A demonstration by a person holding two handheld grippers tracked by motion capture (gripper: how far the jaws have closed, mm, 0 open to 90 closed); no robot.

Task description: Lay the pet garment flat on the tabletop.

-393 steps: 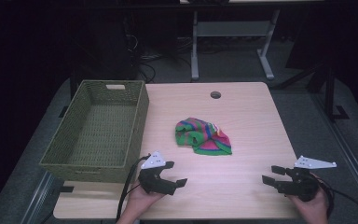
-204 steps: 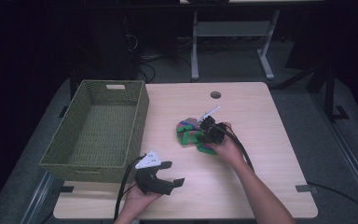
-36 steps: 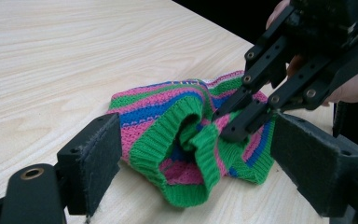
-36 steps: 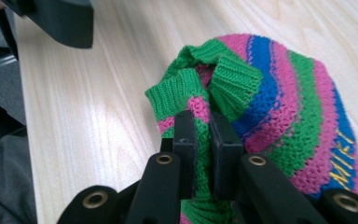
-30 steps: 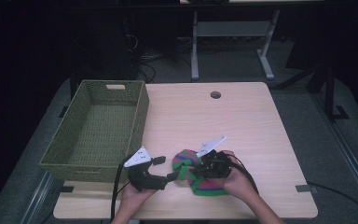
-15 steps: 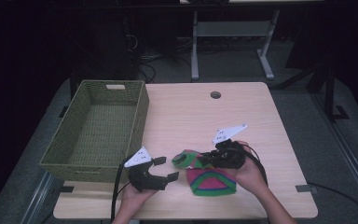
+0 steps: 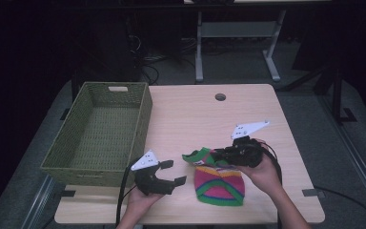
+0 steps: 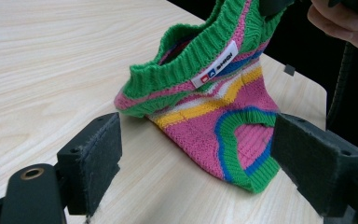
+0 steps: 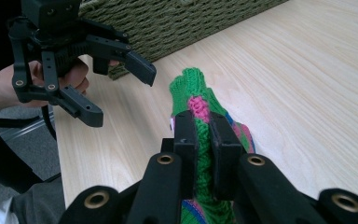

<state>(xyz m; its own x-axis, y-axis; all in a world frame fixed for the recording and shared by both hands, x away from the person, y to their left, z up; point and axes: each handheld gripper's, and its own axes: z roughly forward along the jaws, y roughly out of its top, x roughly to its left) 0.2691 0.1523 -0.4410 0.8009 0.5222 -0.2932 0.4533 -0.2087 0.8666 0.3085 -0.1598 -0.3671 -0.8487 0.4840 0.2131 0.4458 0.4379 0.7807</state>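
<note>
Two grippers meet at one small striped sweater [image 7: 219, 183] on the counter [image 7: 195, 119]: the right gripper [image 7: 219, 155] pinches its green collar, lifting it, while the left gripper [image 7: 174, 172], jaws spread, faces its near hem.

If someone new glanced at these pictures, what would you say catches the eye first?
The bright striped knit garment near the table's front edge stands out, its green ribbed edge lifted by the right gripper, whose jaws are shut on it. Just left of it, the left gripper is open and faces the garment, and the woven green basket sits at the table's left.
</note>
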